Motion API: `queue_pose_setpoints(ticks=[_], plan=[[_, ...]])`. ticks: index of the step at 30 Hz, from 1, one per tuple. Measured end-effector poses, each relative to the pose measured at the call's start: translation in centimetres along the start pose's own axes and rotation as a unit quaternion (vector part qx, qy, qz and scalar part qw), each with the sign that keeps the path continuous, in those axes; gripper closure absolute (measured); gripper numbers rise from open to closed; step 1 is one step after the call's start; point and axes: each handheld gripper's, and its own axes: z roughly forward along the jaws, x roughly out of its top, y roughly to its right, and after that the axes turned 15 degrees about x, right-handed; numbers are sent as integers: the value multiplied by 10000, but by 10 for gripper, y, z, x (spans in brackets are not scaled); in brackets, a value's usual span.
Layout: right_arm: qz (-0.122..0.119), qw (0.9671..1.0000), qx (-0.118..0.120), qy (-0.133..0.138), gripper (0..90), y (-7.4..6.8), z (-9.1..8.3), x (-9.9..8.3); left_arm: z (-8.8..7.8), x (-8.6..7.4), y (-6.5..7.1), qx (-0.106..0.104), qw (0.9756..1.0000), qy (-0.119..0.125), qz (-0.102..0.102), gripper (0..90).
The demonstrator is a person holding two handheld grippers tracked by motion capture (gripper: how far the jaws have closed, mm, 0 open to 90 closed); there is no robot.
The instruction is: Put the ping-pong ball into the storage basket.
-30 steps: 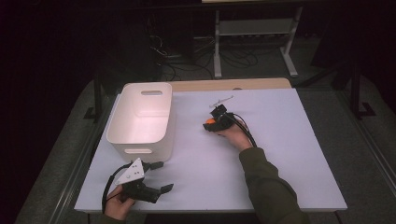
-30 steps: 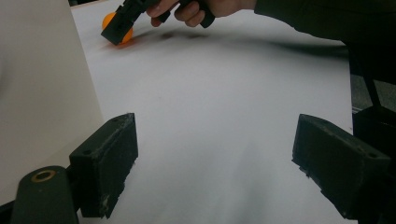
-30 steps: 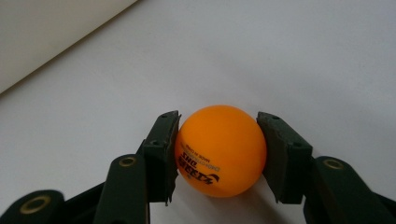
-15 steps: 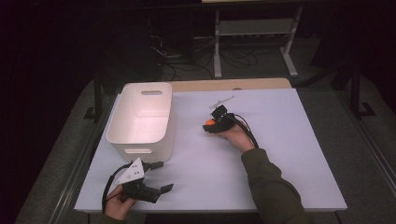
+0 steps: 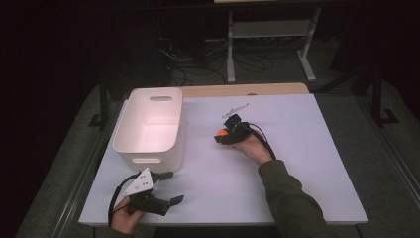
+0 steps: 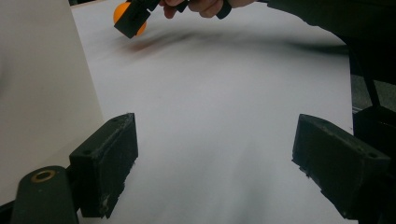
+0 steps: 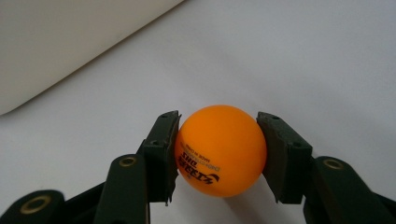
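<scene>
Hardly moved: right gripper point(image 7: 218, 154) clamps orange ball point(image 7: 220, 148) | left gripper point(image 6: 212, 163) agape, idle | bin point(image 5: 151, 124) probably next

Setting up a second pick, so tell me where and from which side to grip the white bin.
Grip the white bin by its rim at a short end, coming down from above: the walls are thin and upright, and each short end has a handle slot. The open left hand-held gripper sits near the closer end, so I'd judge that side handiest.
</scene>
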Motion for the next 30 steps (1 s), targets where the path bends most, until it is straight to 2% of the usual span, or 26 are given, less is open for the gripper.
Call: queue_pose_setpoints(ticks=[30], plan=[[-318, 9984, 469, -55, 498, -32, -6, -9, 0, 0, 0, 6, 10000, 8, 12, 141]])
